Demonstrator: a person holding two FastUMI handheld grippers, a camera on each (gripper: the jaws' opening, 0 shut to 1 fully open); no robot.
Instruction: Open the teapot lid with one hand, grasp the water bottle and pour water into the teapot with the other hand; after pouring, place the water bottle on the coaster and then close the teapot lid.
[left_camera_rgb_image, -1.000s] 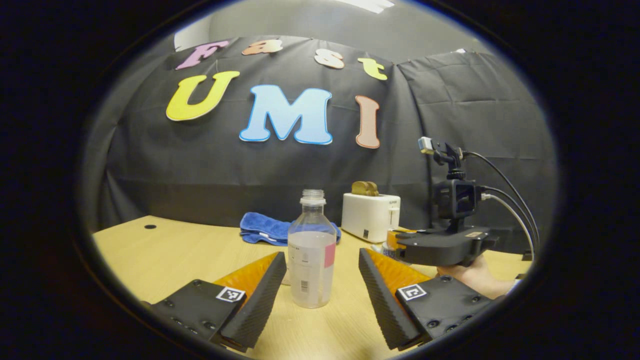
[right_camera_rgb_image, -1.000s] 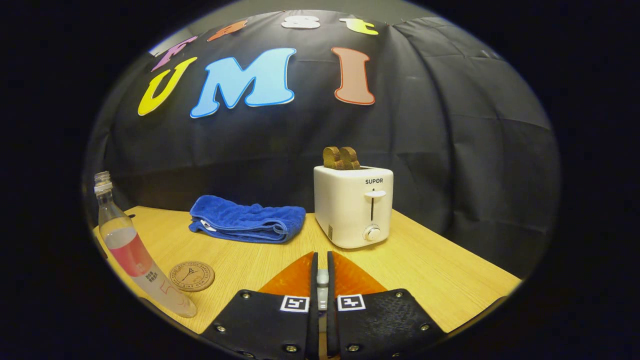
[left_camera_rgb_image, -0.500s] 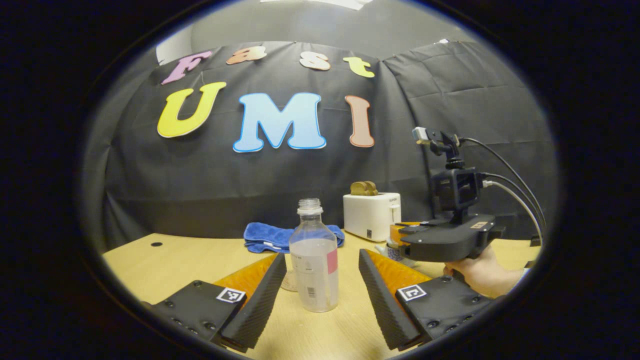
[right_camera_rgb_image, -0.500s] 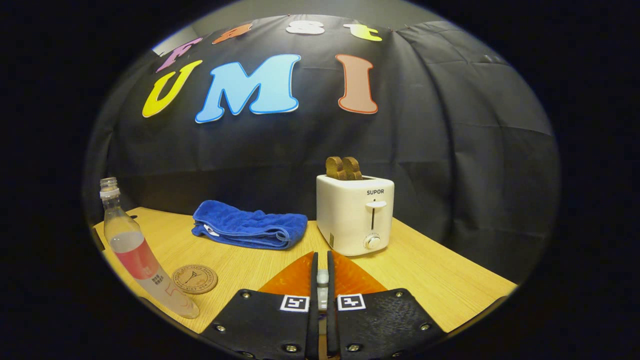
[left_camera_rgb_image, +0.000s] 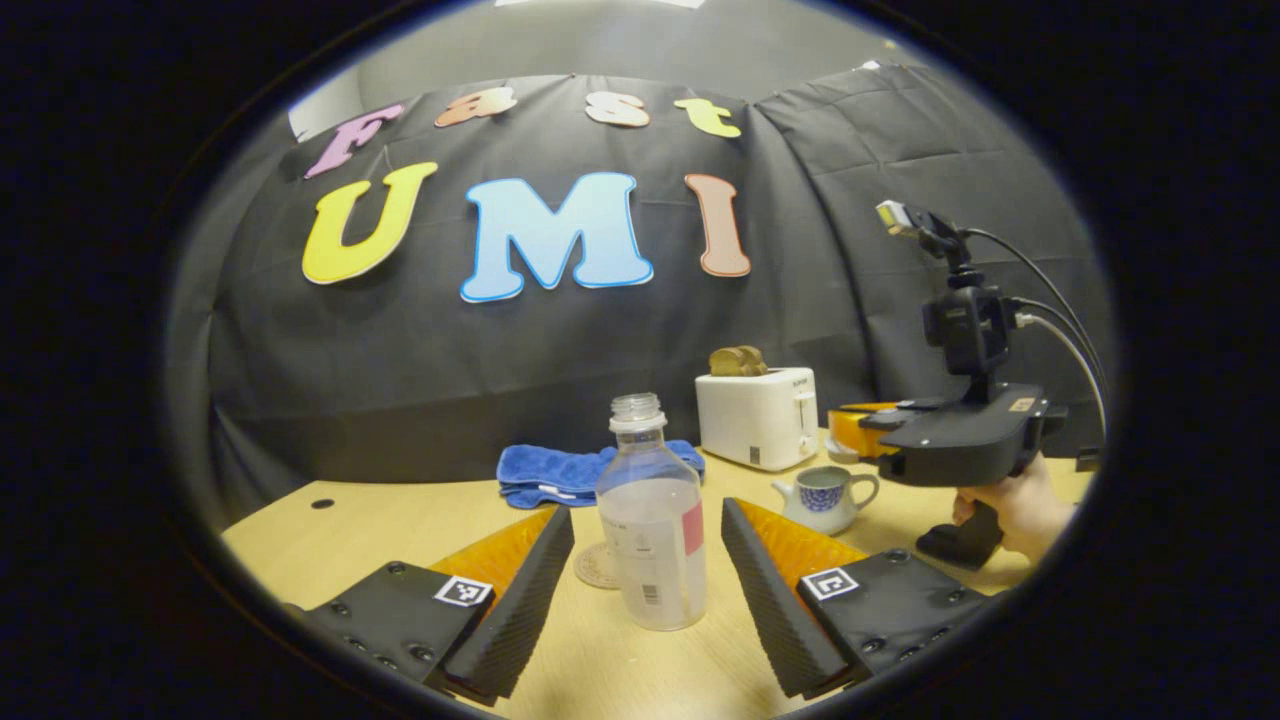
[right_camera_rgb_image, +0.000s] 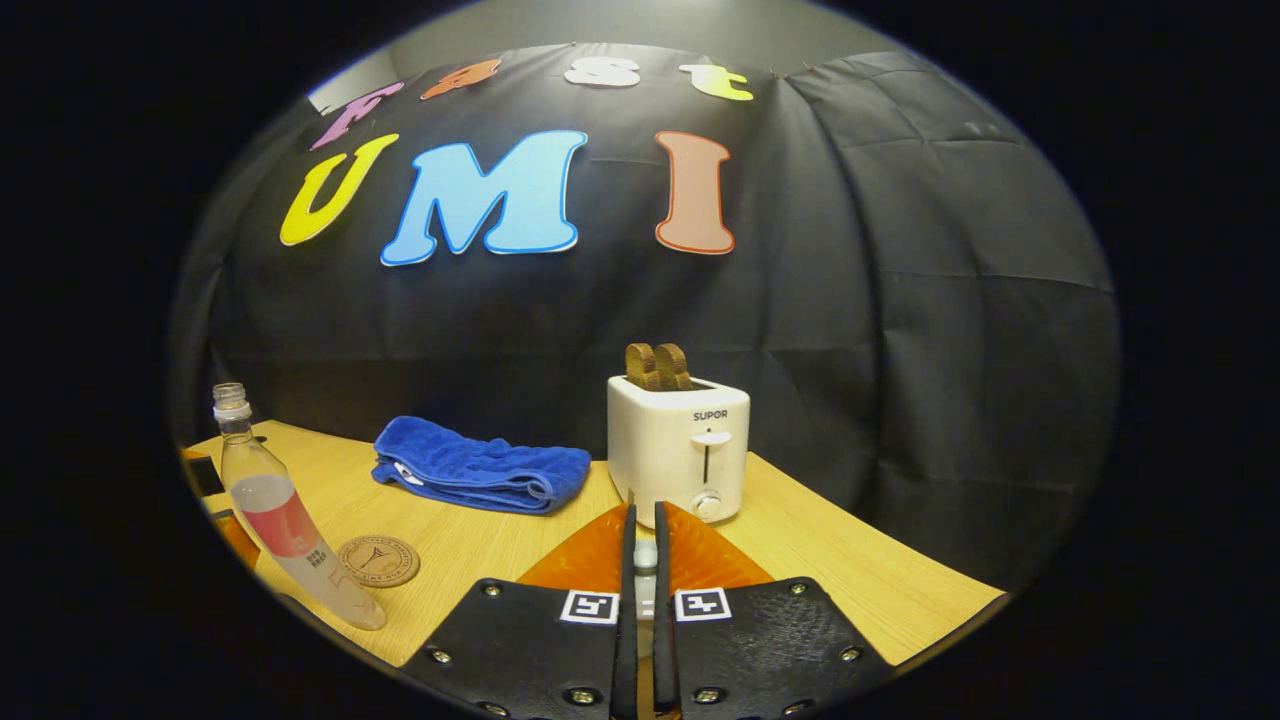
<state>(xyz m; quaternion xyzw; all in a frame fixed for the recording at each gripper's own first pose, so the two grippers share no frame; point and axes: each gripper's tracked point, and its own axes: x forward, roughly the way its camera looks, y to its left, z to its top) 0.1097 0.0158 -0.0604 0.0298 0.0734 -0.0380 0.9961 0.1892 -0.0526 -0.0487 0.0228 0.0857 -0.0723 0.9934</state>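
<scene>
Lid lifted off small white-and-blue ceramic teapot (left_camera_rgb_image: 826, 497), pinched in right gripper (right_camera_rgb_image: 644, 553); clear uncapped plastic water bottle (left_camera_rgb_image: 652, 520) upright mid-table between left gripper's (left_camera_rgb_image: 646, 560) spread jaws, ungrasped; pouring, coaster placement, reclosing outstanding.

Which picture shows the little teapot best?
The left gripper view: the teapot stands whole on the table, lid off, right of the water bottle. The right gripper view looks over the toaster and towel instead.

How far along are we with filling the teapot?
Done: lid looks lifted off the teapot, pinched in the right gripper. In hand: left gripper open around the upright water bottle, not yet gripping. Left: grasp, pour, set bottle on the coaster, replace lid.
</scene>
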